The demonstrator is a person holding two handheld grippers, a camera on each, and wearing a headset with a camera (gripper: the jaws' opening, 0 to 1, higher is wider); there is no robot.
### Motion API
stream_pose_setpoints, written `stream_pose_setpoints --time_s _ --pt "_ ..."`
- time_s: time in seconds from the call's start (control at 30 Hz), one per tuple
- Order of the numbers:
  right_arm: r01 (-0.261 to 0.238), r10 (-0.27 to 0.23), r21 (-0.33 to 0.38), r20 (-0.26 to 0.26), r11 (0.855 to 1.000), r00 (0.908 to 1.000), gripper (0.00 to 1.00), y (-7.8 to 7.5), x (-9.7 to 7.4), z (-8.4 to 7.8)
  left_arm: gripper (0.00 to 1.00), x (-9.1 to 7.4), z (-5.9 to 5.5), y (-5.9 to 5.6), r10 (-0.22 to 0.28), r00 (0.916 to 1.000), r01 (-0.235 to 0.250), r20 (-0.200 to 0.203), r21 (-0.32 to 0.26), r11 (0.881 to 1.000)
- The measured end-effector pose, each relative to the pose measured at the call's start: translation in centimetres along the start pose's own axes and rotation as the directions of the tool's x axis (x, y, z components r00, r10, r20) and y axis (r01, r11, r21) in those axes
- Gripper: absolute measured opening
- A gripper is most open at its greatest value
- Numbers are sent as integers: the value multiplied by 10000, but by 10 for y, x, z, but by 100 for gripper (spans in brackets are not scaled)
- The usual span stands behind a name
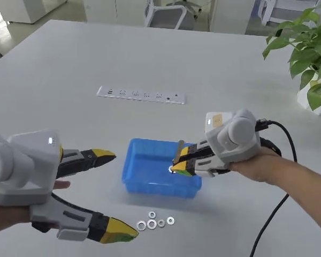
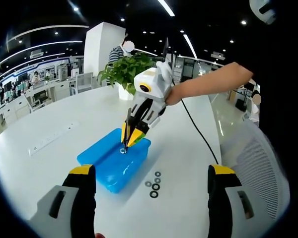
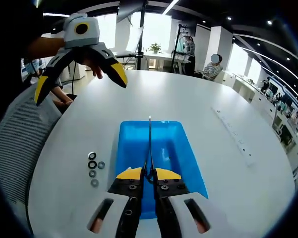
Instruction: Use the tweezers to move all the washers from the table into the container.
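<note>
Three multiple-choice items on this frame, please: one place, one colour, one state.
1. Relative to the container, the loose washers lie: A) inside it B) on the table beside it C) stacked on its rim
2. The container is: A) red B) blue C) green
3. The left gripper is: A) open, empty B) shut on a washer C) shut on the container's rim
Key: 1 B, they sit on the table by its front wall; 2 B, its walls are blue; 3 A, its jaws stand wide apart, nothing between; the right gripper holds the tweezers.
</note>
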State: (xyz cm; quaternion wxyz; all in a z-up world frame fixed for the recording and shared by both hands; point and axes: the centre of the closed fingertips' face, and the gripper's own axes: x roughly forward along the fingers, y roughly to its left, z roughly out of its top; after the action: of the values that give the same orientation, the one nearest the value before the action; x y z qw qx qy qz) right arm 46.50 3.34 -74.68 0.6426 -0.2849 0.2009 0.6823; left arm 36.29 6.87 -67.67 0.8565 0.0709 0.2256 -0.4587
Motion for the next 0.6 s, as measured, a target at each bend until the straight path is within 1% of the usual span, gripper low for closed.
stream_pose_setpoints --time_s 0.13,0.27,0.37,0.43,0.5,0.6 --pt "-55 56 73 -150 10000 9999 8 -1 5 -6 99 2 -1 3 95 9999 -94 -53 119 9999" --pt "-129 133 167 -208 9998 9997 8 -2 8 -11 98 4 0 5 87 10000 -87 -33 55 9999" --pt "-177 182 220 -266 9996 9995 8 -3 11 -14 97 5 0 7 97 10000 -97 -14 59 9999" --pt "-233 241 277 -289 9993 9993 8 -2 12 -15 95 7 0 8 73 9999 -72 -85 141 9999" --pt "-271 280 287 -302 9992 9992 8 -2 13 -17 92 9 0 10 49 9999 -46 -164 216 9998" --pt "-344 355 314 -343 9989 9988 8 -1 15 -19 90 10 4 13 37 10000 -34 -88 253 9997"
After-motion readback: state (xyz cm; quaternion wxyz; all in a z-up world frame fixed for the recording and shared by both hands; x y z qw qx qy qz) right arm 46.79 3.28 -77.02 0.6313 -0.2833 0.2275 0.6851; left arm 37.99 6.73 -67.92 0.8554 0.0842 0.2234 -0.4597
